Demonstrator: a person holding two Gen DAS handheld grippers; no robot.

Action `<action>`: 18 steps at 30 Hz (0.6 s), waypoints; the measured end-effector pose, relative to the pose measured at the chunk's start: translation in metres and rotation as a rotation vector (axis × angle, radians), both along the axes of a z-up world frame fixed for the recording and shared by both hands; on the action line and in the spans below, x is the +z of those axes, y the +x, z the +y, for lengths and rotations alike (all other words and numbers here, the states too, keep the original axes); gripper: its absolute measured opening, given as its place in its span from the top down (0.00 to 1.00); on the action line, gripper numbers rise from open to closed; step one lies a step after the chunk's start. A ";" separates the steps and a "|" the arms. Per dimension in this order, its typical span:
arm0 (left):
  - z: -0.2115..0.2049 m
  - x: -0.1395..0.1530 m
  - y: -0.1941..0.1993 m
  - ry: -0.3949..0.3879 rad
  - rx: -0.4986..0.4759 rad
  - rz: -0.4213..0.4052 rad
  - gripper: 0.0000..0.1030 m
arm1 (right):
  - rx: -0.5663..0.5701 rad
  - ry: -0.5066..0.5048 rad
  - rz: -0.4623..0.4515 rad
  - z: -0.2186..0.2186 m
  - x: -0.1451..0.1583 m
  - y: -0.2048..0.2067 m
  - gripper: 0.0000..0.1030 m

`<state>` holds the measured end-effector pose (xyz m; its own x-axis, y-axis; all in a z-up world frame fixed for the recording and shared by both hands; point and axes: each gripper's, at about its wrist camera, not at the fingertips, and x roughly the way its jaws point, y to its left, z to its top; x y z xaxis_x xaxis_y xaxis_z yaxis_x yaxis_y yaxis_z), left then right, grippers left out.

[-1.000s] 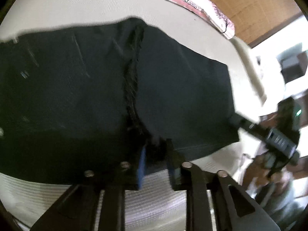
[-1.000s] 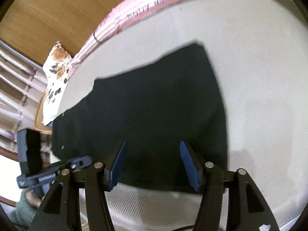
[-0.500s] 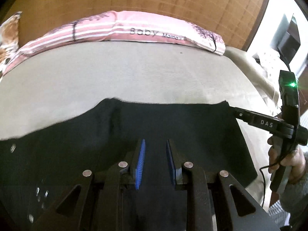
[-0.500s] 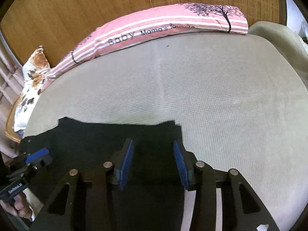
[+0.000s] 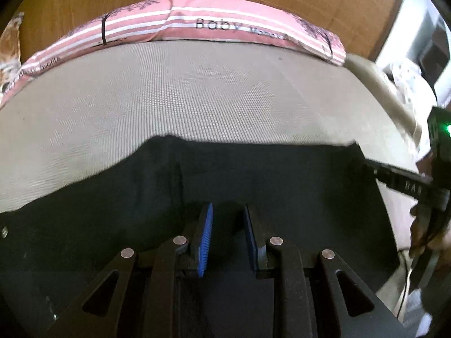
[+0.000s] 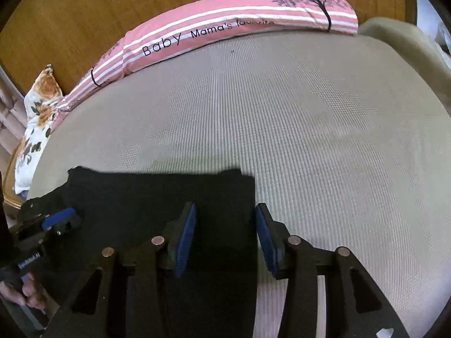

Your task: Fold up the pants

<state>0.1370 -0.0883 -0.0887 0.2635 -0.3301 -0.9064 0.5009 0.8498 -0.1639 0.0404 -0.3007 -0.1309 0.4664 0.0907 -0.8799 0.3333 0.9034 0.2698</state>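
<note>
the black pants (image 5: 282, 186) lie flat on the beige textured mattress (image 5: 197, 98), near its front edge and well apart from the pink striped pillow (image 5: 197, 25) at the far side. the far edge of the cloth looks straight and the right edge is clean, so i judge that at least 1 fold is already made; the piece looks like a wide rectangle with a step on its left side. how many layers there are, i cannot tell, because the cloth is very dark.

the left gripper (image 5: 227, 233) stands over the middle of the pants with its jaws only a little apart, and nothing is pinched between the blue pads (image 5: 207, 236). the right gripper (image 6: 224, 233) is over the right edge of the pants (image 6: 157, 197), its jaws spread wider and empty, 1 pad above the cloth and 1 above the mattress.

what remains, in my opinion, is 1 more fold to make the bundle compact, and perhaps some smoothing.
</note>
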 end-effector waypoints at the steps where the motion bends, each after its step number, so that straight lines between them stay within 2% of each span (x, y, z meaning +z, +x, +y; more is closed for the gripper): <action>1: 0.002 0.001 -0.007 0.000 -0.013 -0.003 0.75 | 0.004 -0.002 0.007 0.003 0.000 -0.008 0.60; 5: 0.015 -0.001 -0.046 0.020 -0.051 0.022 0.71 | 0.024 -0.018 0.019 0.014 0.003 -0.037 0.60; 10: 0.031 0.002 -0.086 0.041 -0.074 -0.015 0.70 | 0.040 -0.017 0.044 0.025 0.006 -0.073 0.60; 13: 0.040 0.002 -0.091 0.042 -0.049 -0.005 0.69 | 0.054 -0.031 0.057 0.033 0.007 -0.093 0.59; 18: 0.059 0.008 -0.087 -0.005 0.043 0.044 0.69 | 0.050 -0.028 0.083 0.040 0.010 -0.108 0.57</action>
<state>0.0496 -0.0292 -0.0803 0.2376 -0.3237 -0.9159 0.4565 0.8695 -0.1888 -0.0678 -0.2605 -0.1208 0.3874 0.0874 -0.9178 0.3074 0.9263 0.2180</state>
